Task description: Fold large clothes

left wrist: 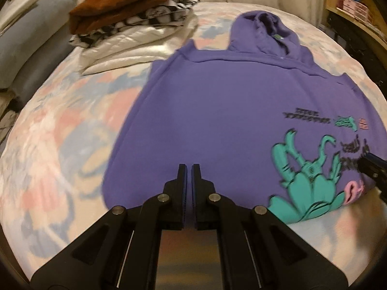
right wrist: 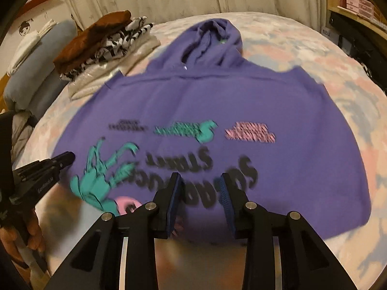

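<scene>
A purple hoodie [left wrist: 217,108] [right wrist: 217,91] lies flat on the bed with its printed back up, its hood [left wrist: 263,31] [right wrist: 212,38] at the far end and its sleeves tucked out of sight. My left gripper [left wrist: 189,166] hovers shut over the hoodie's near left part, with nothing between its pads. It also shows at the left edge of the right wrist view as the left gripper [right wrist: 65,157], held by a hand [right wrist: 31,232]. My right gripper [right wrist: 200,176] stands open above the near hem over the black lettering, holding nothing. The right gripper's tip [left wrist: 370,162] shows at the right edge of the left wrist view.
A stack of folded clothes [left wrist: 130,17] [right wrist: 101,46], brown on top, sits at the far left of the floral bed cover [left wrist: 60,120] [right wrist: 314,48]. Blue-grey pillows [left wrist: 29,36] [right wrist: 36,72] lie off the left side. A shelf with pink boxes [left wrist: 358,7] [right wrist: 358,2] stands at the far right.
</scene>
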A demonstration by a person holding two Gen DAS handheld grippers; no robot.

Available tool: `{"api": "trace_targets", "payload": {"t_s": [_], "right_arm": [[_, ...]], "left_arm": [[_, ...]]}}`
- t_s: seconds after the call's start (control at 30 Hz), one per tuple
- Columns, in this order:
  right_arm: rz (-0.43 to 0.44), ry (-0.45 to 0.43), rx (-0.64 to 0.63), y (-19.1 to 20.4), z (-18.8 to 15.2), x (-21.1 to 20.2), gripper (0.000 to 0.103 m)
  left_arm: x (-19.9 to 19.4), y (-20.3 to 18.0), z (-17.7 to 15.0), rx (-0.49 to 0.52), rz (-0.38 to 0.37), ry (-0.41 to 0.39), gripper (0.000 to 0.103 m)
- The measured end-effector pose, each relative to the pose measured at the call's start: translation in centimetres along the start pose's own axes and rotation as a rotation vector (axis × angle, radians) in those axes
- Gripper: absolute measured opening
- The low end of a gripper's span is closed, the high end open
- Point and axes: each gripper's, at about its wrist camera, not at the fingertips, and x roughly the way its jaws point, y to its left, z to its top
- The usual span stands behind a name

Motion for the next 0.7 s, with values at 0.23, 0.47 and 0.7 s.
{"api": "trace_targets", "payload": {"t_s": [0.23, 0.47, 0.7], "right_arm": [[-0.259, -0.014, 0.096, -8.6, -2.5, -1.8, 0.033], [-0.267, -0.036, 0.181, -11.3, -4.4, -3.4, 0.032], [-0.262, -0.020, 0.190, -12.4, -3.5, -2.3, 0.033]], "left_arm": [[0.0, 2.8, -1.2, -0.058, -0.007, -0.004, 0.002], [0.5, 2.6, -1.3, -0.034, 0.024, 0.004, 0.002], [0.8, 2.4, -1.4, -0.044, 0.019, 0.003, 0.002]]}}
